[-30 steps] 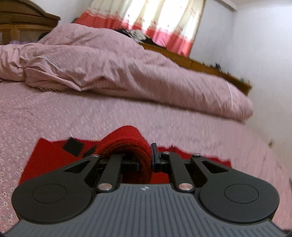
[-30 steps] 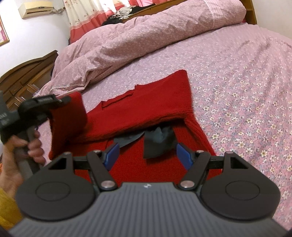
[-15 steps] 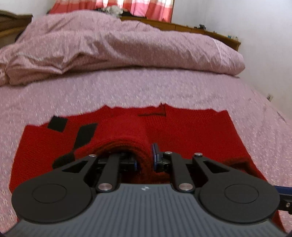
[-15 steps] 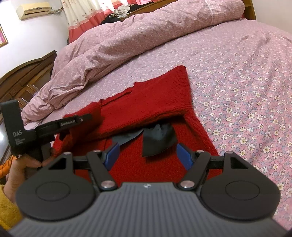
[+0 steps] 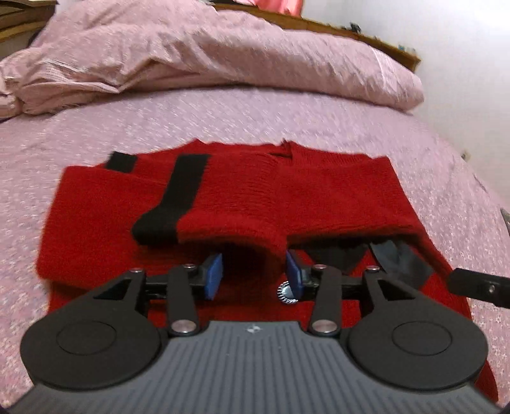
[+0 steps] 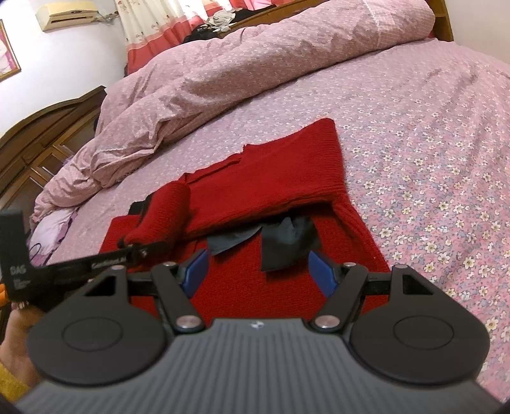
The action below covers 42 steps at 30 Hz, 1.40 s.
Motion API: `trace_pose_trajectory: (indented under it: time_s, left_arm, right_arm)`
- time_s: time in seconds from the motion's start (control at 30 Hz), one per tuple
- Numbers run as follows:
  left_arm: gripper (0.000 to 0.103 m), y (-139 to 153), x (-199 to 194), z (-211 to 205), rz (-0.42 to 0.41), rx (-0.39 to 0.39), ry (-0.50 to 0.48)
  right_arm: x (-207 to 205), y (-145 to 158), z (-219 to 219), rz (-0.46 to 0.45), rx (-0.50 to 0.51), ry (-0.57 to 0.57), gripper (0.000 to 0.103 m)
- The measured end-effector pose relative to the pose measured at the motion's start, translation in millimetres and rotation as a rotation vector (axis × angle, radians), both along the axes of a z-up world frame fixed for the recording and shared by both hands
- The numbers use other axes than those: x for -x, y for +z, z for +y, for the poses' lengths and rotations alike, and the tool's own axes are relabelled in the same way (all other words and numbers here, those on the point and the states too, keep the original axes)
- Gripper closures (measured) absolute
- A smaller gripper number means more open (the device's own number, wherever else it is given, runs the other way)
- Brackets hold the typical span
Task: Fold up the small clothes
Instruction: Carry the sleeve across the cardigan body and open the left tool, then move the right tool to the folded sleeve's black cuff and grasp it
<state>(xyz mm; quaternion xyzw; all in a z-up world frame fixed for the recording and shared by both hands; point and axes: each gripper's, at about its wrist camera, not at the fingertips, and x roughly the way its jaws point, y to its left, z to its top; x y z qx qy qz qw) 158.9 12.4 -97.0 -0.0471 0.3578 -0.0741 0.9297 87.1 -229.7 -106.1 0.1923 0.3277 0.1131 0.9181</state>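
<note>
Your sweater [image 6: 271, 188] lies on the bed [image 6: 430, 127] at frame centre, its folded sleeve [image 5: 232, 216] across the body. Behind it, the duvet [image 6: 255, 63] fills the upper frame. Your left gripper [image 5: 253, 274] sits before the sleeve's cuff; your right gripper [image 6: 258, 270] at lower centre, over the hem.

Home bedroom, floral bedsheet [image 6: 430, 133], rumpled duvet [image 6: 255, 63], curtains [image 6: 153, 25]

Our left gripper [image 5: 253, 274]: black linkage arms, silver pivot screws, blue finger pads [image 5: 213, 275], grey ribbed body with two round black discs, small logo. Our right gripper [image 6: 258, 270]: same build. Left gripper's side in right view: white lettering. Our hand [image 6: 14, 347]: bare skin, yellow sleeve [image 6: 11, 387].
</note>
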Motion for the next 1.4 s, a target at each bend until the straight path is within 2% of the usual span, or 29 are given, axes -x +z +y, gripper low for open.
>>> trace_pose_trajectory:
  time_s: [0.27, 0.5, 0.6, 0.83, 0.97, 1.13, 1.33, 1.4]
  left_arm:
    - [0.053, 11, 37, 27, -0.075, -0.023, 0.101]
    - [0.053, 5, 45, 55, -0.048, -0.097, 0.206]
    - [0.053, -2, 48, 68, -0.023, -0.076, 0.255]
    - [0.053, -15, 49, 88, 0.013, -0.046, 0.302]
    - [0.053, -23, 45, 95, 0.045, -0.012, 0.329]
    - [0.053, -24, 44, 97, 0.044, -0.014, 0.326]
    - [0.053, -22, 42, 89, 0.021, -0.055, 0.312]
    - [0.053, -22, 39, 89, 0.022, -0.057, 0.308]
  right_arm:
    - [-7, 8, 18, -0.016, 0.035, 0.057, 0.031]
    - [-18, 13, 55, -0.036, 0.079, 0.162, 0.031]
    - [-26, 11, 72, -0.03, 0.105, 0.197, 0.031]
    - [-50, 10, 114, -0.029, 0.171, 0.277, 0.031]
    - [-60, 9, 143, -0.069, 0.246, 0.321, 0.032]
    - [-80, 0, 166, -0.091, 0.358, 0.329, 0.032]
    - [-102, -8, 177, -0.09, 0.427, 0.347, 0.033]
    - [-104, -5, 178, -0.114, 0.423, 0.361, 0.05]
